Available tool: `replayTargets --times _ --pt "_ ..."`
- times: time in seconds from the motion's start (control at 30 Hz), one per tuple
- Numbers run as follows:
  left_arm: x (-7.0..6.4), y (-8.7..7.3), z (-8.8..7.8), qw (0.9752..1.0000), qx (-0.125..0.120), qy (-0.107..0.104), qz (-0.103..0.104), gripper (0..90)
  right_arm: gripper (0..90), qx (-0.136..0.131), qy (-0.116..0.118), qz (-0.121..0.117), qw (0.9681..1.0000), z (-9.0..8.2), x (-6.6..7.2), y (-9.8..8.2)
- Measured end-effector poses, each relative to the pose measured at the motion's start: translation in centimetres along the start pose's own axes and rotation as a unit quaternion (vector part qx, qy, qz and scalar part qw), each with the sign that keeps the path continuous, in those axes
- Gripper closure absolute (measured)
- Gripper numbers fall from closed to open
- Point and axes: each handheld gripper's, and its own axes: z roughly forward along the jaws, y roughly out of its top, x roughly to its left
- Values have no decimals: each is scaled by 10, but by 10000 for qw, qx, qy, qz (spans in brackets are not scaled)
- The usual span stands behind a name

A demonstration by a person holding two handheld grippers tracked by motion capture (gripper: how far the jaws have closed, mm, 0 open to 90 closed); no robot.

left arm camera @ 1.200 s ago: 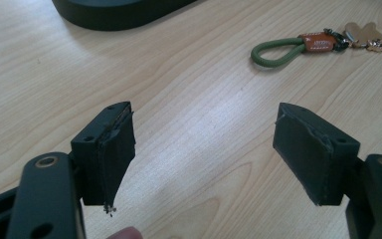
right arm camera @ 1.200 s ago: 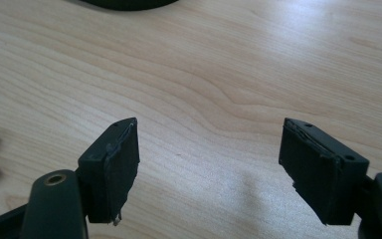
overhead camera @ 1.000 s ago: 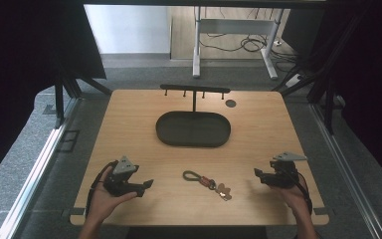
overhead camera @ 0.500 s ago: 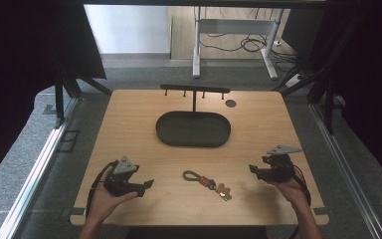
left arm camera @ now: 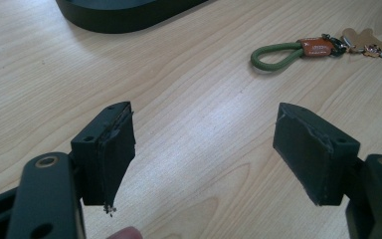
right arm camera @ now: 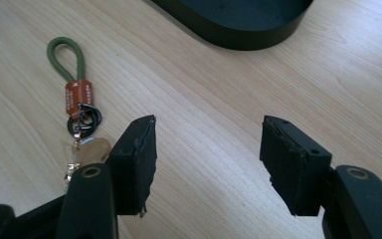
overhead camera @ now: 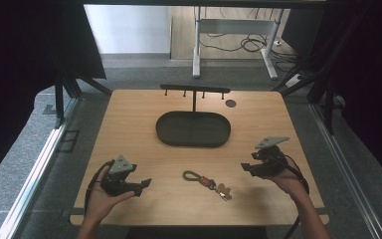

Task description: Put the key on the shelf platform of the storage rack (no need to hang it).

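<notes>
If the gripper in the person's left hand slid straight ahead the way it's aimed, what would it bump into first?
Probably the keychain with the green cord loop. The left gripper points across bare wood toward it, though the loop sits slightly to one side, so it might slip past.

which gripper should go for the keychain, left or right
Probably right. The right gripper hangs open close beside the keychain's charm end. The left gripper, also open, sits farther from its green loop.

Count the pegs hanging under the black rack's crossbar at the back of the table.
4, in a row under the crossbar: two left of the post, two right. They are small, so another could be missed.
</notes>
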Motion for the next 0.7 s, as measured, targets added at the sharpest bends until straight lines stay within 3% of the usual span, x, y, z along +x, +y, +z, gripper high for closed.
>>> replayTargets --times 0.3,0.7 --pt "3 0 -6 9999 -97 7 -46 248 453 305 167 -189 9992 2 7 17" --pt "3 -1 -3 10000 -60 -16 -21 248 504 799 462 -524 9944 22 22 36"
